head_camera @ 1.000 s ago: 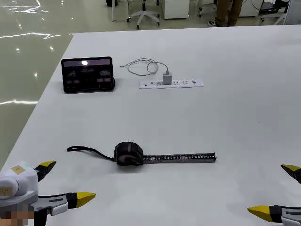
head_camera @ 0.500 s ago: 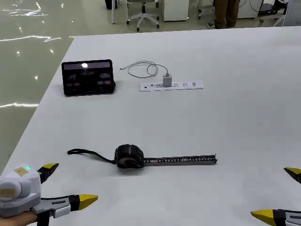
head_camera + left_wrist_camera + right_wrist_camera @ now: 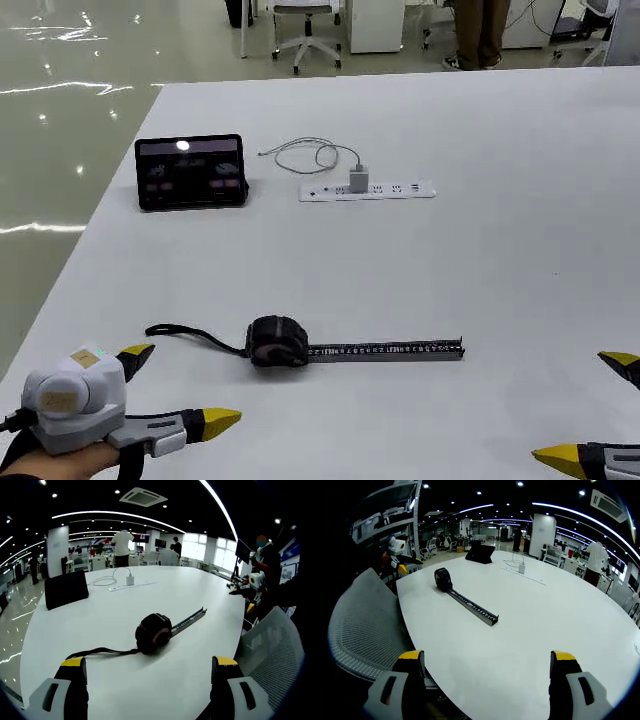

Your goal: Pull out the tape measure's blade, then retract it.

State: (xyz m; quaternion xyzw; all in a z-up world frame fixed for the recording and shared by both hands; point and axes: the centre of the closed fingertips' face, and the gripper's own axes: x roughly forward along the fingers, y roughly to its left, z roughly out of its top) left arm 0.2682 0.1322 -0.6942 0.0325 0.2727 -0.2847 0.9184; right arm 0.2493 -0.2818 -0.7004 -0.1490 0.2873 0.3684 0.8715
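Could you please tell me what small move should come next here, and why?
Probably bring the open left gripper forward to the tape measure's case. The blade already lies pulled out flat on the table, so retracting it seems to be what is left. The left gripper is empty and sits nearer the case, so it looks best placed to take hold of it.
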